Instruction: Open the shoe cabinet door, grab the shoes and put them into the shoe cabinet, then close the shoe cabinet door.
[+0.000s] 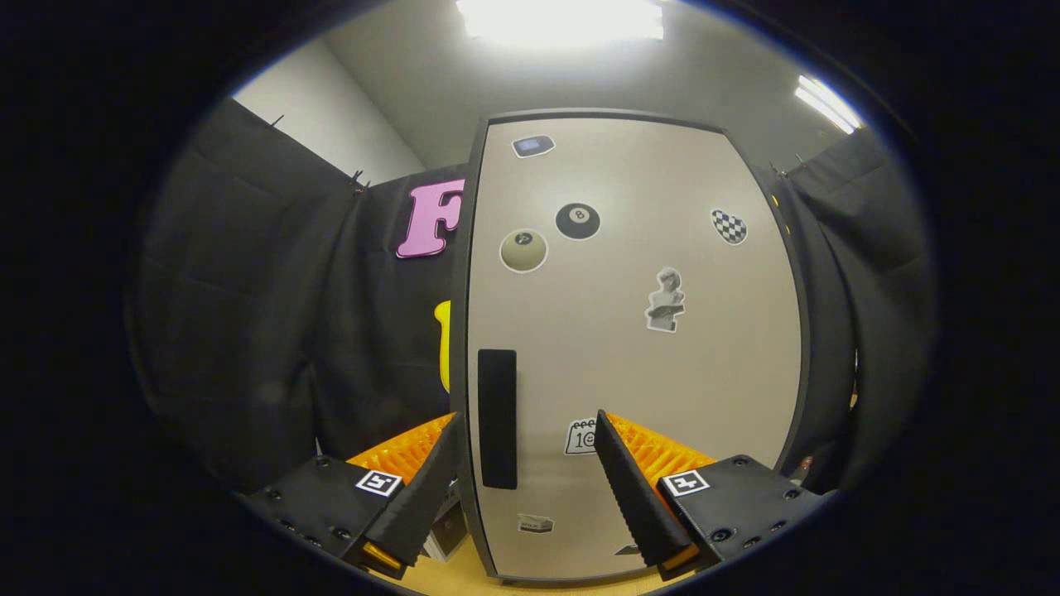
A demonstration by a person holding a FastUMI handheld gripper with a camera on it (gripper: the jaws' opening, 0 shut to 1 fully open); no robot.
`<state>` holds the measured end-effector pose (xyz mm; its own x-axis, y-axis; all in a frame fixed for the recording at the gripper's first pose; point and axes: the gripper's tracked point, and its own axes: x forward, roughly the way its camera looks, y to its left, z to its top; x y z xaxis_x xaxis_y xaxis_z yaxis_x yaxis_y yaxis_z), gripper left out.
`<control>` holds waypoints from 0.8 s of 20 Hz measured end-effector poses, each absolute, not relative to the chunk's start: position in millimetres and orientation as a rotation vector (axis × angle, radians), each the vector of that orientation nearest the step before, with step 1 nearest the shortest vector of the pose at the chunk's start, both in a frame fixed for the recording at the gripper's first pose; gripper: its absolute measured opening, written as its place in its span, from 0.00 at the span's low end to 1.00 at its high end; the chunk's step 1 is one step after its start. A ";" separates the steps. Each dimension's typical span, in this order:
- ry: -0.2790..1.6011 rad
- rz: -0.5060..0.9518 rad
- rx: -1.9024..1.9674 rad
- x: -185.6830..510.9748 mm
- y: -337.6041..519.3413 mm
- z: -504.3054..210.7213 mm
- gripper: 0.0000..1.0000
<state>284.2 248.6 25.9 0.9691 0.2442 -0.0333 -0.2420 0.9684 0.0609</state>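
Tool (526, 430) agape astride door edge (465, 372)

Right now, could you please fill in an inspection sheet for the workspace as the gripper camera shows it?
Surface: a strip of wooden floor under the cabinet.
Job's things: shoe cabinet door shut, stickers on its front; dark handle upright near its edge.
Clutter: something small behind the cabinet by the floor, too hidden to tell.
Gripper: gripper open, fingers either side of the handle, pressing on nothing.
Cables: nothing seen.
Surroundings: black cloth wall on both sides, ceiling lights on.
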 end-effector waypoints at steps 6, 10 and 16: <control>0.090 0.265 0.116 309.1 269.7 10.7 0.94; 0.119 0.263 0.105 321.8 278.4 4.3 0.79; 0.129 0.257 0.071 328.9 287.4 1.8 0.47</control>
<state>328.9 287.4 1.8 0.9588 0.2582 -0.1182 -0.2491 0.9646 0.0868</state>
